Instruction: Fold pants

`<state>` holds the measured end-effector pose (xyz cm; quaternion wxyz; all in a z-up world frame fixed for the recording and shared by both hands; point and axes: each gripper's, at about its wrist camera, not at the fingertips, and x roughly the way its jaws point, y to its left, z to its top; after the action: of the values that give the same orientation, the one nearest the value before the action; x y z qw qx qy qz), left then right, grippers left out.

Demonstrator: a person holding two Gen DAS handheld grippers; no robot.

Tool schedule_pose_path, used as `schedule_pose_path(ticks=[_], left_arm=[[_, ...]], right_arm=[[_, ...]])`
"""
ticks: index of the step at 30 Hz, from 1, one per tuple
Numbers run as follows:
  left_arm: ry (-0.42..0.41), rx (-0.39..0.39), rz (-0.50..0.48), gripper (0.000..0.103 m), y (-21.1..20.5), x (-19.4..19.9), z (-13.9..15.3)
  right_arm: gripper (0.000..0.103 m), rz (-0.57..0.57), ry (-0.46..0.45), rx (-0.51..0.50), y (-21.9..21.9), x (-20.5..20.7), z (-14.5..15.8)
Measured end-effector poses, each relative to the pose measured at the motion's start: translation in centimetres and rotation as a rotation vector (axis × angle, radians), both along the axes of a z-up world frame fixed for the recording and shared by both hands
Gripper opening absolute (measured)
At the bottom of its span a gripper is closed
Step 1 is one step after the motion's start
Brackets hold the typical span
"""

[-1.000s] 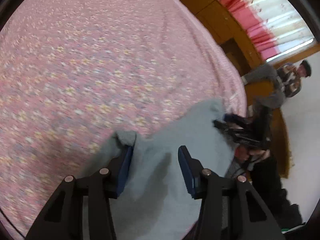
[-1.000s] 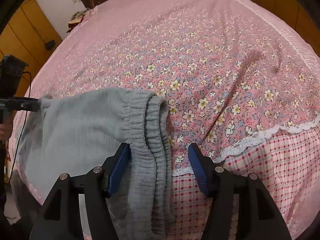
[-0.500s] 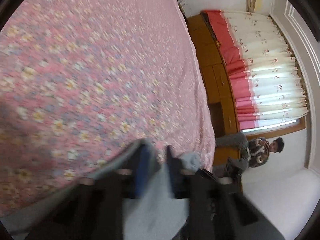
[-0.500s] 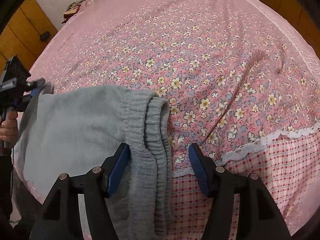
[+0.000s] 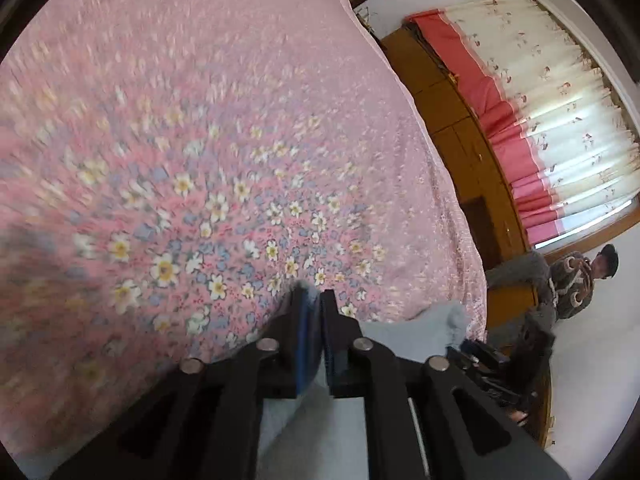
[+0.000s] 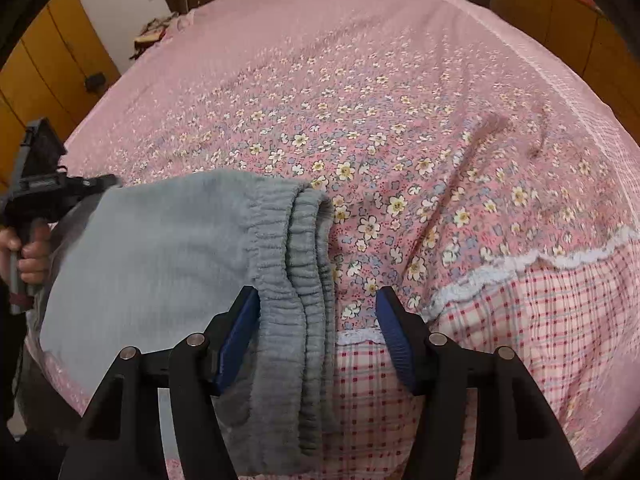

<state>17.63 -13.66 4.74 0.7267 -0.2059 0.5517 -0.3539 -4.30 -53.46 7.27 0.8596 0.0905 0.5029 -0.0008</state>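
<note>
Grey pants lie at the near edge of the flowered pink bed. Their elastic waistband is bunched in a doubled ridge. My right gripper is open and straddles that waistband, its left pad beside the ridge and not squeezing it. In the left wrist view my left gripper has its jaws nearly together on a fold of the pants; they are opening slightly, with cloth still pinched between the pads. A hand holds the left gripper at the pants' far left corner.
A seated person is beyond the bed's far side, under a red and white curtain. Wooden cabinets line that wall, and yellow wardrobe doors stand on the left. A checked sheet hangs over the bed's near edge.
My left gripper went from open over the cloth to nearly closed on a fold, rolling and sinking toward the bed. The right gripper and waistband stayed almost still.
</note>
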Motion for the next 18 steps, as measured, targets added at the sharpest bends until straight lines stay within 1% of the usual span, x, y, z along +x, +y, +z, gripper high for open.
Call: schedule_pose_path(ticks=[1, 2, 3, 4, 5, 6, 7, 8, 9, 10, 11, 12, 13, 16, 18], left_arm=[[-0.040, 0.007, 0.006, 0.021, 0.7, -0.6, 1.4], [-0.116, 0.009, -0.005, 0.028, 1.7, -1.9, 3.2], [-0.196, 0.020, -0.040, 0.034, 2.8, -3.6, 4.9], [-0.252, 0.038, -0.080, 0.035, 3.7, -5.5, 6.2], [-0.283, 0.054, -0.117, 0.036, 4.5, -7.3, 7.0], [-0.314, 0.085, -0.172, 0.038, 5.5, -9.7, 7.5], [-0.337, 0.118, -0.220, 0.040, 6.4, -12.0, 7.6], [-0.350, 0.143, -0.249, 0.046, 7.0, -13.7, 7.4], [-0.371, 0.203, -0.289, 0.050, 7.9, -16.2, 6.9], [-0.382, 0.244, -0.300, 0.051, 8.2, -17.5, 6.5], [-0.400, 0.313, -0.305, 0.051, 8.8, -19.0, 5.8], [-0.410, 0.354, -0.304, 0.051, 8.9, -19.8, 5.4], [-0.412, 0.377, -0.310, 0.051, 9.3, -20.4, 4.8], [-0.405, 0.397, -0.339, 0.051, 9.9, -21.9, 3.6], [-0.438, 0.410, -0.350, 0.051, 9.5, -23.0, 3.5]], right_arm=[[0.060, -0.005, -0.008, 0.000, 0.1, -0.4, 0.0], [0.060, -0.012, -0.015, 0.003, 0.1, -0.9, 0.1], [0.060, -0.020, -0.021, 0.008, 0.1, -1.4, 0.2], [0.060, -0.028, -0.024, 0.017, -0.1, -1.8, 0.4], [0.060, -0.037, -0.028, 0.030, -0.3, -2.3, 0.5], [0.060, -0.043, -0.033, 0.039, -0.6, -2.6, 1.0], [0.060, -0.051, -0.039, 0.051, -0.9, -3.0, 1.1], [0.060, -0.058, -0.046, 0.065, -1.1, -3.5, 1.2], [0.060, -0.065, -0.051, 0.074, -1.3, -4.0, 1.3], [0.060, -0.068, -0.053, 0.077, -1.4, -4.3, 1.4], [0.060, -0.071, -0.055, 0.080, -1.5, -4.6, 1.4], [0.060, -0.074, -0.053, 0.083, -1.6, -4.8, 1.3], [0.060, -0.076, -0.050, 0.083, -1.8, -4.8, 1.1], [0.060, -0.086, -0.045, 0.059, -1.5, -5.4, 1.4], [0.060, -0.087, -0.040, 0.044, -0.8, -5.7, 1.6]])
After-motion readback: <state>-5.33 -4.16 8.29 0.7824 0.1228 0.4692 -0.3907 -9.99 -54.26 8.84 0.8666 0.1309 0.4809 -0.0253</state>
